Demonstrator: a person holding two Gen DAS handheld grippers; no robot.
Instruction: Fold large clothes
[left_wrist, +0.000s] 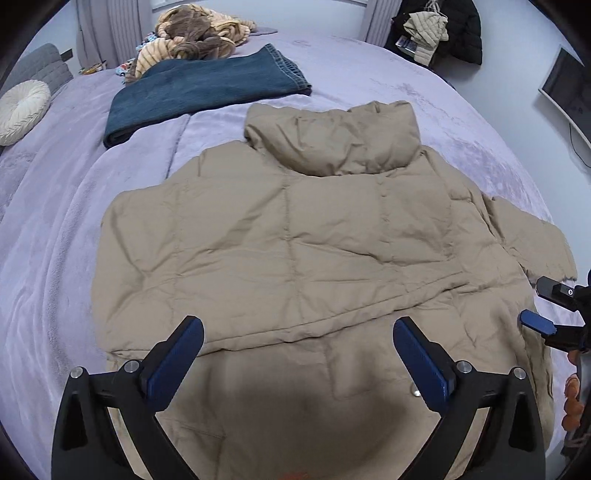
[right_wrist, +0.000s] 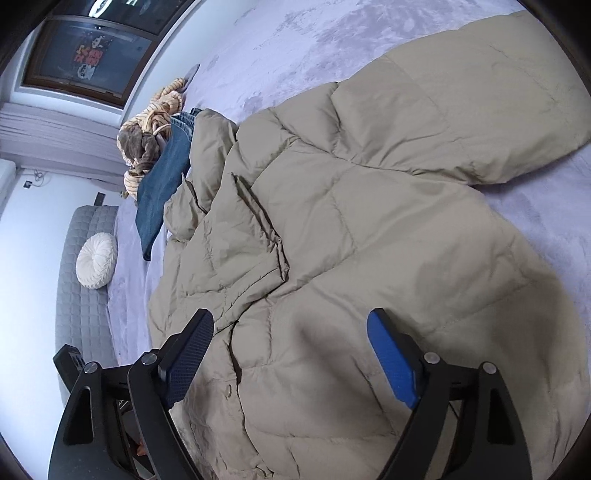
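Hovering: left gripper (left_wrist: 297, 343) and right gripper (right_wrist: 290, 341), jaws spread, empty.
Jacket (left_wrist: 295, 236): flat on bed (left_wrist: 55, 240), collar far, hem nearest; unfolded sleeve (right_wrist: 461, 122) beside right gripper.

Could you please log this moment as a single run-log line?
stage: mid-fold | jacket: one sleeve folded over, on bed | left gripper: open, empty | right gripper: open, empty | jeans: folded
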